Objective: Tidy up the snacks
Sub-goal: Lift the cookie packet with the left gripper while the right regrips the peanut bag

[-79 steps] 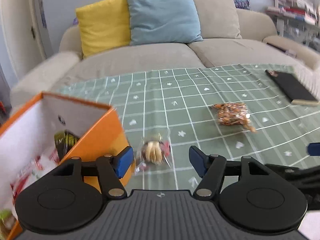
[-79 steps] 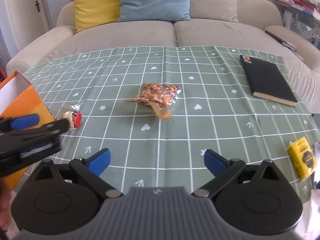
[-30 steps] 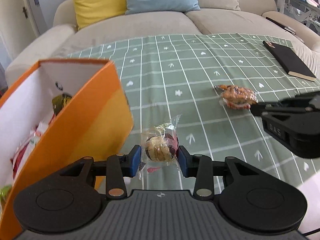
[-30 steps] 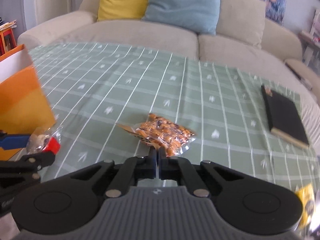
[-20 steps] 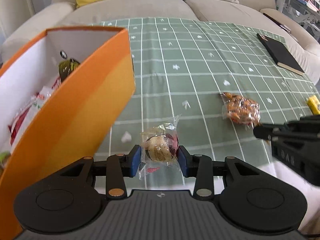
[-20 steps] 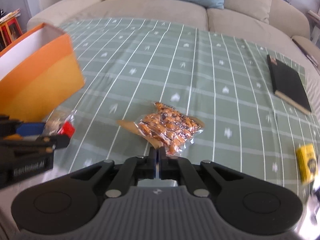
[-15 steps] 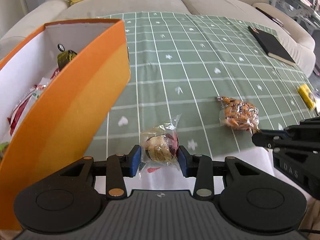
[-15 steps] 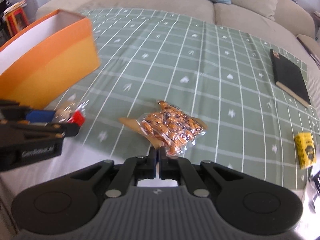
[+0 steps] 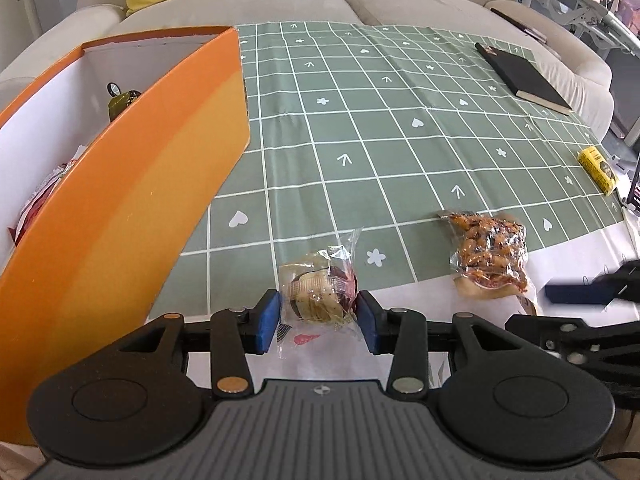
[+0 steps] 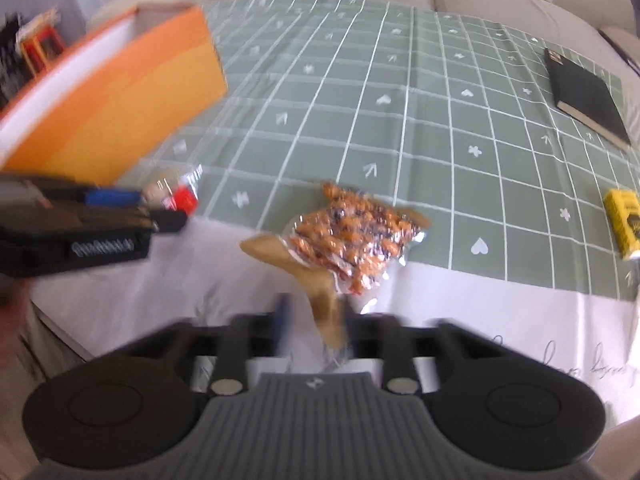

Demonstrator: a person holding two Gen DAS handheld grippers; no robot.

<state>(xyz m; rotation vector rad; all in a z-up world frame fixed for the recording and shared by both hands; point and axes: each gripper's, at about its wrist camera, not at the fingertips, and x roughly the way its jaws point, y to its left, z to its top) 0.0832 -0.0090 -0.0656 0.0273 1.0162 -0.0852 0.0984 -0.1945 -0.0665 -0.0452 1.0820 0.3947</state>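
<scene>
No word or number could be read in full.

- White block lettering is noted on the side of the left gripper (image 10: pixel 160 208), whose jaws are opening with a wrapped snack (image 10: pixel 172 196) between them. The lettering is motion-blurred and not legible.
- A small circled cross mark is seen on the gripper's ribbed housing.
- Grey cursive script is printed on the white cloth (image 10: pixel 520 320); it could not be deciphered.
- Dark print on the yellow packet (image 10: pixel 624 224) is too small to read.
- White arrows, hearts and flowers are printed on the green checked tablecloth (image 9: pixel 400 152).
- A small round emblem is seen on the white inner wall of the orange box (image 9: pixel 140 200); its content is unreadable.
</scene>
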